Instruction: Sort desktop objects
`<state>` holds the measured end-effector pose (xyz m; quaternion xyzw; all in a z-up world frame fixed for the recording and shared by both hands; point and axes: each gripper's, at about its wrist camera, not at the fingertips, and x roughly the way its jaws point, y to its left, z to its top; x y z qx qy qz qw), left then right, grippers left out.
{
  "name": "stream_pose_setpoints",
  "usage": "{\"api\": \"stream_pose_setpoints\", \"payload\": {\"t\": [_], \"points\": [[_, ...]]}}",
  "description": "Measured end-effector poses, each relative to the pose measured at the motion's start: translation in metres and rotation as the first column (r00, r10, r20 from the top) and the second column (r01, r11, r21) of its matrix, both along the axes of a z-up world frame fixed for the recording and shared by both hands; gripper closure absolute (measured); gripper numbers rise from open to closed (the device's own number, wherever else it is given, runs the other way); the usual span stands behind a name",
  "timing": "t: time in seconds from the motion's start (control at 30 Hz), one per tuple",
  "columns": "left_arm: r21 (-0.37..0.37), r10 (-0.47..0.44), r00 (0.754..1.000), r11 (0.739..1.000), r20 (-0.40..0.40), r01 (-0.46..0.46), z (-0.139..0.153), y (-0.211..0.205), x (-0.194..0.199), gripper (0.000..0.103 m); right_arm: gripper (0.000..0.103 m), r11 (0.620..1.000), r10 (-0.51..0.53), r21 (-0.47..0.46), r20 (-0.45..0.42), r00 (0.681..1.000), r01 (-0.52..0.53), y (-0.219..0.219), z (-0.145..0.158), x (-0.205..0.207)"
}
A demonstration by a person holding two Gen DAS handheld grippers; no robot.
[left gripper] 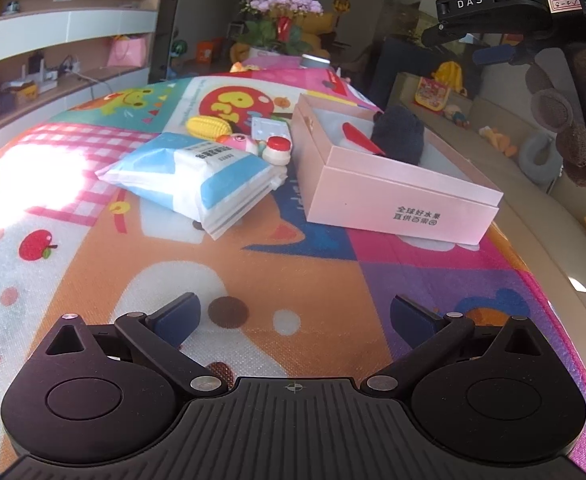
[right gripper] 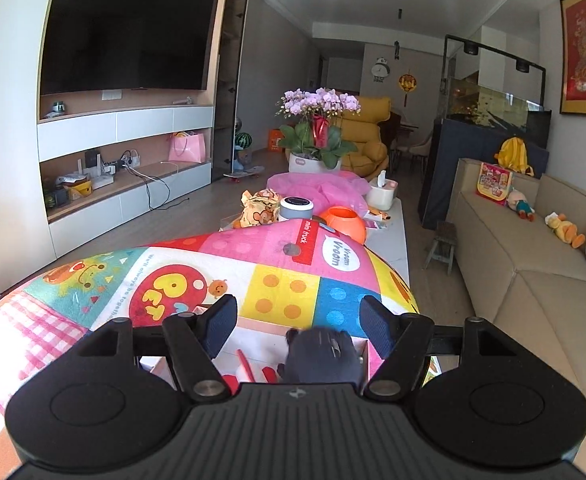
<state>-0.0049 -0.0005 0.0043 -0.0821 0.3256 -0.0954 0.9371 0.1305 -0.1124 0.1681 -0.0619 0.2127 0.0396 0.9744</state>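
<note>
A pink open box (left gripper: 405, 196) sits on the colourful mat (left gripper: 253, 280), holding a dark blue knit item (left gripper: 399, 134) and a red piece (left gripper: 363, 140). Left of the box lie a blue-and-white tissue pack (left gripper: 197, 176), a toy corn (left gripper: 207, 126), a pink toy (left gripper: 239, 142) and a red-capped white toy (left gripper: 277, 150). My left gripper (left gripper: 297, 312) is open low over the near mat, nothing between its fingers. My right gripper (left gripper: 473, 28) hangs open above the box's far right, held by a brown-gloved hand (left gripper: 573, 128). In the right wrist view it (right gripper: 301, 320) is over the knit item (right gripper: 321, 356), not gripping it.
A beige sofa (left gripper: 553, 240) with soft toys runs along the right of the table. Beyond the mat's far edge stand an orange bowl (right gripper: 343, 222), a grey-lidded can (right gripper: 296, 208), pink cloth and a pot of orchids (right gripper: 317, 136). A TV cabinet (right gripper: 125, 132) fills the left wall.
</note>
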Motion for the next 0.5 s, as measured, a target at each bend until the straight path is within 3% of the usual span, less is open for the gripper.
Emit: {"api": "stream_pose_setpoints", "payload": {"t": [0.27,0.4,0.5], "points": [[0.018,-0.021,1.000,1.000,-0.009,0.021,0.001,0.001,0.002,0.000,0.035,0.992,0.069,-0.108,-0.016,0.998,-0.070,0.039,-0.017,-0.013],[0.142,0.032,0.999,0.989,0.017,-0.034,0.004,0.013,0.005,0.000,0.036,0.986,0.132,-0.091,-0.069,0.989,-0.138,0.056,-0.022,-0.018],[0.202,0.131,0.991,0.970,0.030,-0.135,0.007,0.041,0.008,0.000,0.036,0.964,0.250,-0.049,-0.144,0.957,-0.260,0.076,-0.029,-0.024]]}}
